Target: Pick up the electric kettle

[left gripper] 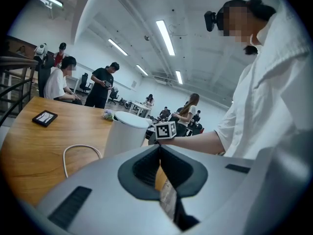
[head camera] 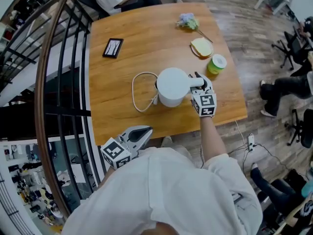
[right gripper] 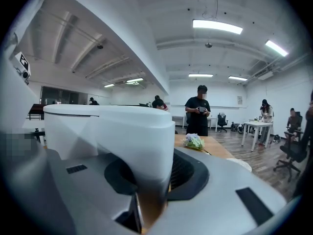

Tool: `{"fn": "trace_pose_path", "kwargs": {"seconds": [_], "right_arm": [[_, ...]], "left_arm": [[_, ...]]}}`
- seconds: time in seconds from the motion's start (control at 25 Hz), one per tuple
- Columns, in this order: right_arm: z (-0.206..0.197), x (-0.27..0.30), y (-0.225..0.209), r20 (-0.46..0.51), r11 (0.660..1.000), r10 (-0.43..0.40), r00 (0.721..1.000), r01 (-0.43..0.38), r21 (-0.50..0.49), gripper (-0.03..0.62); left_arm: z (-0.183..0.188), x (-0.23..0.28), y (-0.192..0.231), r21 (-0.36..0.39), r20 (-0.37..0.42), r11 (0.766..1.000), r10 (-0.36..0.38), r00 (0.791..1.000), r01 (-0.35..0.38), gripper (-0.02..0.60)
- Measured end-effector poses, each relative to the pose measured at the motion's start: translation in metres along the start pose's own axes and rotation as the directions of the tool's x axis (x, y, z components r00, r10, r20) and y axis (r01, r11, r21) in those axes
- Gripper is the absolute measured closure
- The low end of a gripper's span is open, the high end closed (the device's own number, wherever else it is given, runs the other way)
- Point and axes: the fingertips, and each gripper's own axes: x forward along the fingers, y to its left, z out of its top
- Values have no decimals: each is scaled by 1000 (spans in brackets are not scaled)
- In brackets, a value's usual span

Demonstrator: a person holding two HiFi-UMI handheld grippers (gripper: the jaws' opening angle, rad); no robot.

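- Wooden table point(head camera: 146, 38): fills upper centre of head view
- Electric kettle point(head camera: 171, 87): white, upright on table, frame centre
- Right gripper point(head camera: 197, 82): just right of kettle, jaws clamped on handle point(right gripper: 142, 146)
- Left gripper point(head camera: 141, 135): lower left, off near table edge, jaws pressed together, nothing between
- Cord point(head camera: 138, 93): loops left of kettle
- Step, as judged: grasp made, lift not yet begun
- Next move calls for straight rise, firm hold, kettle kept level, cord watched for drag

one kettle point(head camera: 172, 86), one green tub point(head camera: 216, 64), one flower bunch point(head camera: 187, 21), one table point(head camera: 146, 38).
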Motion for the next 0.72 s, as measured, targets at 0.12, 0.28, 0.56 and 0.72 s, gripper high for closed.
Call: {"fn": "trace_pose_path", "kwargs": {"seconds": [0.12, 0.28, 0.56, 0.72], "right_arm": [[-2, 4, 2, 3, 999, -16, 1000, 16, 29, 523], [-7, 6, 0, -11, 1000, -9, 1000, 9, 24, 550], [-5, 10, 3, -47, 1000, 16, 999, -16, -3, 566], [-4, 2, 4, -52, 1000, -15, 999, 15, 11, 566]], "left_arm": [[-2, 0, 2, -1, -5, 1000, 3, 1000, -3, 575], [-6, 1, 2, 6, -11, 1000, 6, 1000, -6, 575], [-3, 3, 5, 12, -17, 1000, 0, 1000, 0, 575], [-4, 1, 2, 11, -17, 1000, -1, 1000, 1, 575]]}}
